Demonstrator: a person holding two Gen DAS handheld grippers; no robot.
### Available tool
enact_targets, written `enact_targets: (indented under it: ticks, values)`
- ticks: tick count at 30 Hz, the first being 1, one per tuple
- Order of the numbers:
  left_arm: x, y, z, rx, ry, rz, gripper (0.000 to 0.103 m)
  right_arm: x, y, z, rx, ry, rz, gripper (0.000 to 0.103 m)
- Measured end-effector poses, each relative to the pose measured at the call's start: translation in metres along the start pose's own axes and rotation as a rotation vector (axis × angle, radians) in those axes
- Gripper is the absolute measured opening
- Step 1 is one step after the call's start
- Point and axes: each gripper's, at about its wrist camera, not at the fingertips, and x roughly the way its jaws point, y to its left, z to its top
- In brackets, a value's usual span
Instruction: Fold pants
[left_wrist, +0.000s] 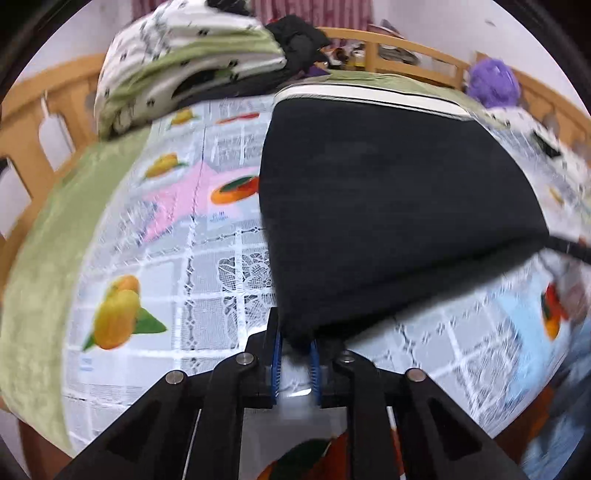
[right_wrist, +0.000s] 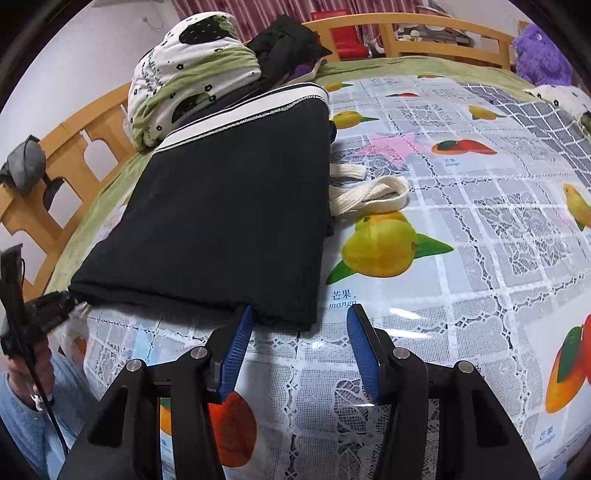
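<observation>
The left gripper (left_wrist: 295, 352) is clenched on the near left corner of the black pants (left_wrist: 388, 206), its blue pads pinching the cloth. The right gripper (right_wrist: 299, 347) stands released, its jaws straddling the near right corner with nothing pressed between them. The one pair of pants lies folded into a thick rectangle on the fruit-print tablecloth (right_wrist: 461, 258), white waistband (right_wrist: 251, 107) at the far end. The pants look soft, limp and fairly light, several layers deep, so I judge they sag unless both near corners are taken through all layers. One looped cream drawstring (right_wrist: 369, 195) trails out to the right. Two grippers; one folded quilt (right_wrist: 192, 74) lies beyond.
</observation>
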Motion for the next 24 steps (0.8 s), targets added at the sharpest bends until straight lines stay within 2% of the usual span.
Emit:
enact_targets:
  ticks: [2, 4, 6, 8, 10, 14, 16, 17, 19, 21, 24]
  values:
    - [-0.009, 0.0, 0.0, 0.001, 0.016, -0.012, 0.018, -0.006, -0.001, 0.002, -0.011, -0.004, 0.001, 0.052]
    - [-0.021, 0.007, -0.001, -0.019, 0.015, -0.032, 0.029, -0.018, 0.0, 0.006, -0.018, -0.042, 0.007, 0.052]
    - [-0.036, 0.019, -0.003, -0.046, -0.025, -0.042, 0.039, -0.03, 0.002, 0.011, -0.03, -0.082, 0.019, 0.052]
    - [-0.048, 0.032, 0.0, -0.088, -0.063, -0.079, 0.041, -0.039, 0.006, 0.018, -0.037, -0.135, 0.034, 0.052]
    - [-0.05, 0.037, 0.009, -0.12, -0.075, -0.112, 0.041, -0.038, 0.009, 0.025, -0.029, -0.149, 0.05, 0.052]
    - [-0.03, 0.027, 0.04, -0.137, -0.089, -0.151, 0.041, -0.01, 0.015, 0.033, 0.01, -0.106, 0.056, 0.052]
    - [-0.012, 0.016, 0.046, -0.118, -0.058, -0.146, 0.041, 0.01, 0.016, 0.026, 0.018, -0.054, 0.007, 0.052]
    - [-0.001, 0.01, 0.046, -0.106, -0.028, -0.135, 0.042, 0.016, 0.016, 0.021, 0.012, -0.041, -0.023, 0.053]
    - [0.01, 0.003, 0.038, -0.089, -0.011, -0.092, 0.046, 0.021, 0.012, 0.01, 0.029, -0.024, 0.001, 0.052]
    - [0.008, 0.002, 0.027, -0.088, -0.041, -0.095, 0.05, 0.014, 0.01, 0.005, 0.03, -0.025, 0.007, 0.053]
    - [0.004, 0.011, 0.024, -0.15, -0.004, -0.14, 0.05, 0.001, 0.009, 0.001, 0.028, -0.026, -0.012, 0.053]
